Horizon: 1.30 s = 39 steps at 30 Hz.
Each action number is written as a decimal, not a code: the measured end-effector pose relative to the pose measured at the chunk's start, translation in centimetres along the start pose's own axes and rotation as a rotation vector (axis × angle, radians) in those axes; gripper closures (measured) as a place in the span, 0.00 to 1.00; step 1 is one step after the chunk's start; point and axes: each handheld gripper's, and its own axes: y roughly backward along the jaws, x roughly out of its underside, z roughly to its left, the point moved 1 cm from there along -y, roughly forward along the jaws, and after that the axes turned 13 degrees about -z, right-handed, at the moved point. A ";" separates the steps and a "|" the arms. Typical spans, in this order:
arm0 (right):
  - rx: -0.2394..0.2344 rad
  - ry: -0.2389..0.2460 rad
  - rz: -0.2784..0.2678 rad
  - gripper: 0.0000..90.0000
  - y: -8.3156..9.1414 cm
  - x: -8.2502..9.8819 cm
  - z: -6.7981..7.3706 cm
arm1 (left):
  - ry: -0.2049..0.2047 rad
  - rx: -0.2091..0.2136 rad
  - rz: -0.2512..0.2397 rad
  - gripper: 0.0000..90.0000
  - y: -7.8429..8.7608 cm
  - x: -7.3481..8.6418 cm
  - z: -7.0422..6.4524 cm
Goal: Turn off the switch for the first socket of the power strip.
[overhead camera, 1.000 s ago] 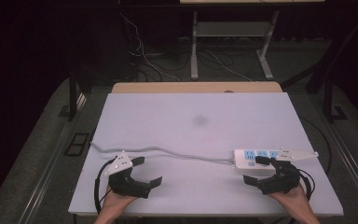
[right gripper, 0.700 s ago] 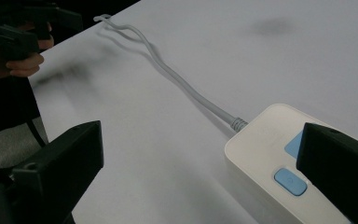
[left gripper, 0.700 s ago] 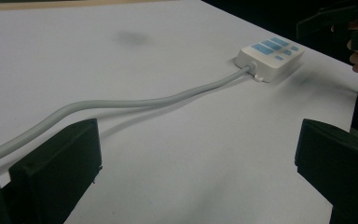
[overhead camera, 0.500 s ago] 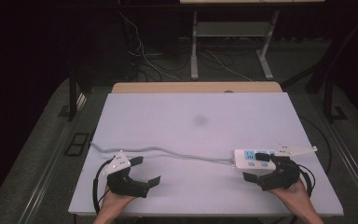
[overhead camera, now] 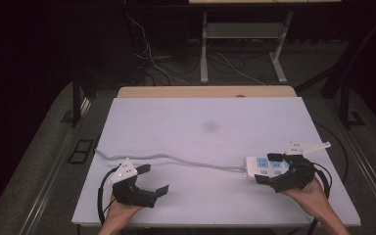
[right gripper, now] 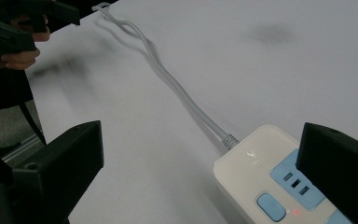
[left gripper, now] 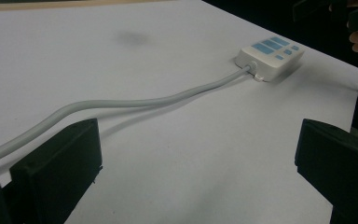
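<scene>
Probably lab: bare white table (overhead camera: 176,127), loose floor cables (overhead camera: 152,63), dark surroundings, metal desk frame (overhead camera: 240,44)

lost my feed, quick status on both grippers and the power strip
Left gripper open, idle beside the cord. Right gripper open, jaws straddling the power strip. Nothing in the way.

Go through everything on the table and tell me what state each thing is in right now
Power strip: flat on the table, sockets up, a small red light glowing.
Cable: attached to the strip, lying slack in a loose curve.
Left gripper: open, holding nothing.
Right gripper: open, jaws either side of the strip's end, not closed on it.
</scene>
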 end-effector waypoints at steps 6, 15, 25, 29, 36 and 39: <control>-0.002 0.006 0.026 0.00 -0.3 -0.3 -0.3 | 0.001 0.002 -0.001 0.00 0.0 0.0 0.0; -0.008 0.014 0.094 0.00 -0.8 -0.8 -1.2 | 0.000 0.002 -0.001 0.00 0.0 0.0 0.0; -0.016 0.021 0.145 0.00 -1.4 -1.1 -2.1 | -0.001 -0.002 -0.001 0.00 0.0 0.0 0.1; -0.018 0.026 0.161 0.00 -1.6 -1.1 -2.3 | -0.001 -0.002 0.000 0.00 0.0 0.0 0.1; -0.019 0.037 0.207 0.00 -1.9 -0.9 -2.7 | -0.001 -0.002 0.001 0.00 0.0 0.1 0.1; -0.018 0.059 0.253 0.01 -2.0 -1.1 -2.9 | 0.000 -0.002 0.001 0.00 0.0 0.1 0.1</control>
